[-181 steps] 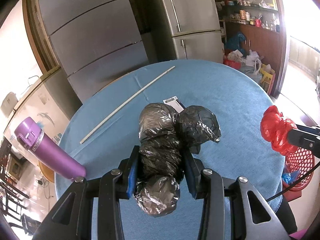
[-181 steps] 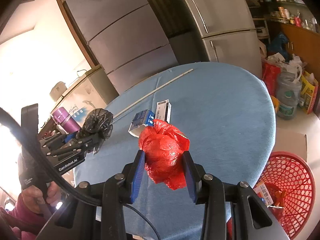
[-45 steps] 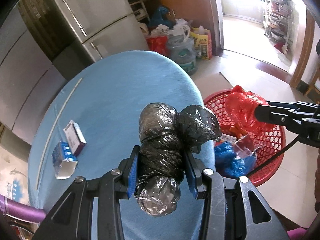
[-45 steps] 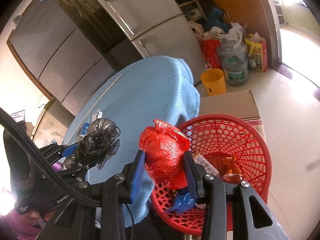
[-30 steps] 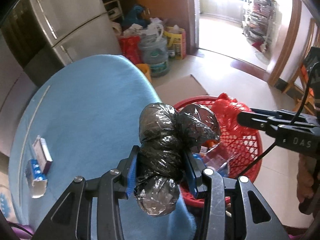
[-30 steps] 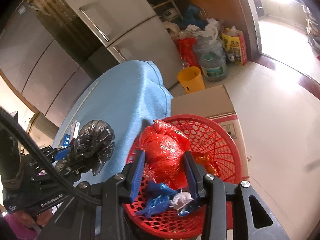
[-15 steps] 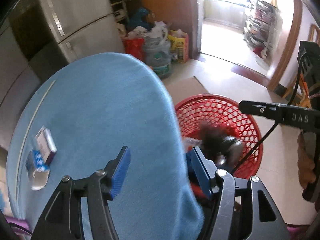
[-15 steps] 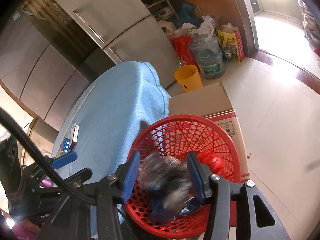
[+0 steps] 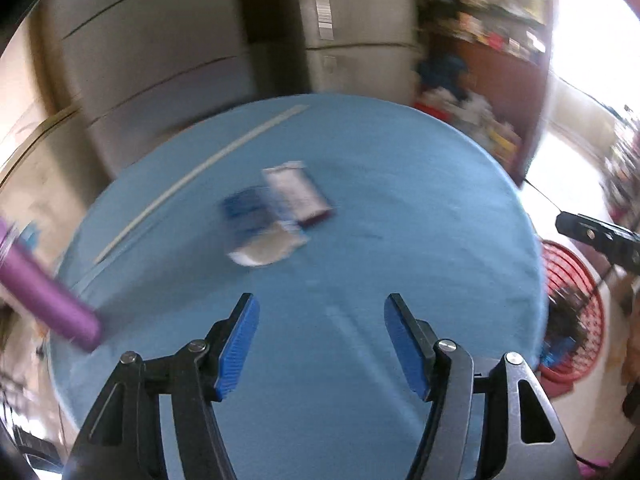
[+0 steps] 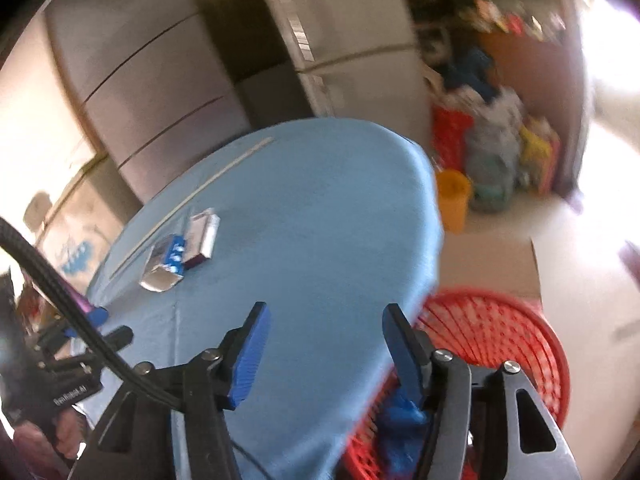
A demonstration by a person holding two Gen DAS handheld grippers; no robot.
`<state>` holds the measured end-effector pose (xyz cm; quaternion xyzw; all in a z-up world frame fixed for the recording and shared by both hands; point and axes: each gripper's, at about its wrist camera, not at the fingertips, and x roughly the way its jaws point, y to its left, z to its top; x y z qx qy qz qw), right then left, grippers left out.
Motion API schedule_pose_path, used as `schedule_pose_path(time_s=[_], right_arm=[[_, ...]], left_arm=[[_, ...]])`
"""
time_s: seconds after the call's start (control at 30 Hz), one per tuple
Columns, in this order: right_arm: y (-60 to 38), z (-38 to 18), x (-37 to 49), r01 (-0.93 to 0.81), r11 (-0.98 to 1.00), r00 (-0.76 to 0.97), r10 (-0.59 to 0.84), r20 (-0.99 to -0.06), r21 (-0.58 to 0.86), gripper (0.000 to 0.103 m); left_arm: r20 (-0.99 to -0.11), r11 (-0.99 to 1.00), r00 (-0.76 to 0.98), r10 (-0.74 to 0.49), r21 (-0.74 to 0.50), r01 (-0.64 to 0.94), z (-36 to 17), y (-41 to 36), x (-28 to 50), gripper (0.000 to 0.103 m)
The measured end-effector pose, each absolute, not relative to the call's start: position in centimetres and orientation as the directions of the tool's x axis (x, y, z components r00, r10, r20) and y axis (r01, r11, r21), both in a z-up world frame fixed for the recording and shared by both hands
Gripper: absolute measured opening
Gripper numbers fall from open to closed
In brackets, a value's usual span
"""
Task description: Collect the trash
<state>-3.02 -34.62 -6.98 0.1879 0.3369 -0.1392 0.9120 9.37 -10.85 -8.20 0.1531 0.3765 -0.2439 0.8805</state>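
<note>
- Both empty: left hand-held gripper [image 9: 322, 340] and right hand-held gripper [image 10: 324, 350], jaws apart.
- Remaining trash, two small packets [image 9: 276, 216], lies mid-frame on blue bench [image 9: 400, 200].
- Approach low, straddle one packet, then carry to red basket [image 10: 500, 344] at lower right.

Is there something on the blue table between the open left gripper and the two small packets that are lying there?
Nothing visible. The left gripper is open and empty, and only bare blue tablecloth lies between it and the packets. The purple bottle and the white stick lie off to the left.
</note>
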Motion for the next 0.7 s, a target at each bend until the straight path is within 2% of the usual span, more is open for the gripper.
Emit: schedule_pose_path(time_s=[0.1,0.3,0.53,0.7], right_arm=[[-31.8,-7.3,-0.3,0.361,0.911,0.755,-0.16,-0.636,0.199,0.072],[-28.7,-9.7,4.0,0.302,0.921,0.749,-0.071,-0.659,0.244,0.072],[-27.5,-12.8,7.0,0.314,0.913,0.728,-0.057,-0.683,0.259,0.072],[-28.2,-13.7,7.5,0.342,0.897,0.724,-0.062,-0.687,0.28,0.072]], left_arm=[[-0.714,0.887,0.649,-0.262,0.087,0.453,-8.4,-8.1,10.9,0.066],[-0.69,0.945,0.698,-0.19,0.064,0.321,-9.9,-4.1,13.1,0.066],[-0.715,0.974,0.681,-0.156,0.004,0.227,-12.7,-1.5,15.4,0.066],[-0.702,0.98,0.692,-0.167,-0.042,0.194,-13.6,-0.3,16.3,0.066]])
